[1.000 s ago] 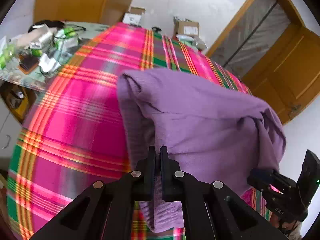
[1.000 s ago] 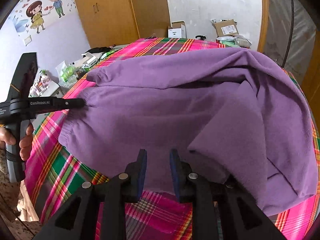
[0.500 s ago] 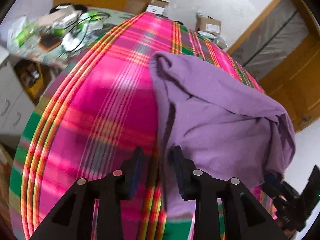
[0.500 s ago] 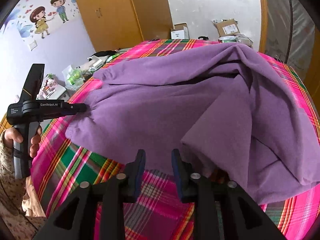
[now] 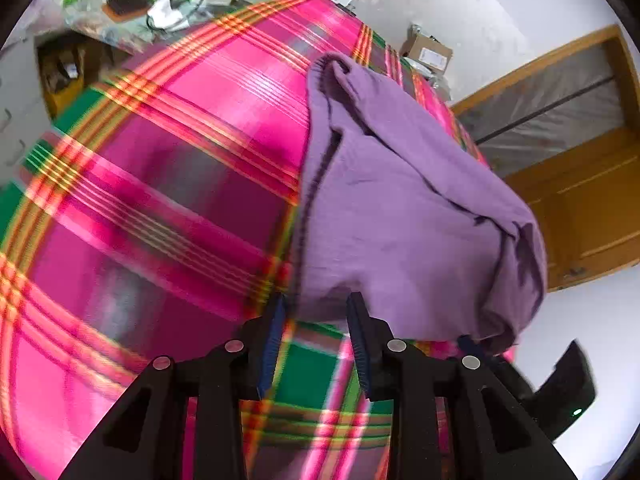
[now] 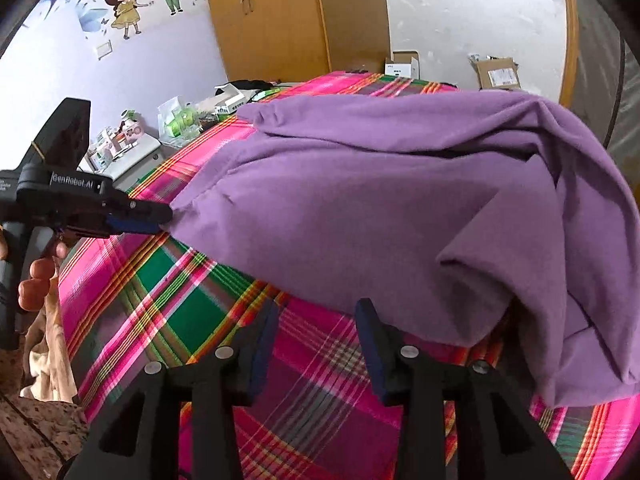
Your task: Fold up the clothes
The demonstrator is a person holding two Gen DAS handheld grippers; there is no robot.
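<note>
Purple fleece garment [image 6: 400, 216] lies rumpled on a pink-and-green plaid cloth [image 6: 180, 292], just ahead of both sets of jaws. The left gripper [image 5: 316, 308] stands parted, its tips at the garment's near edge. The right gripper [image 6: 316, 312] is likewise spread, holding nothing, over bare plaid.

A purple garment [image 6: 400, 216] of soft, matte knit lies bunched and partly doubled over on the pink, green and orange plaid bedspread [image 6: 168, 292]. Its near edge stops short of the bedspread's near edge, leaving a band of plaid bare. One ribbed, hemmed end [image 5: 324, 76] reaches toward the far edge. The cloth is heaped highest at the right, where thick folds [image 6: 560, 280] drape down over one another
</note>
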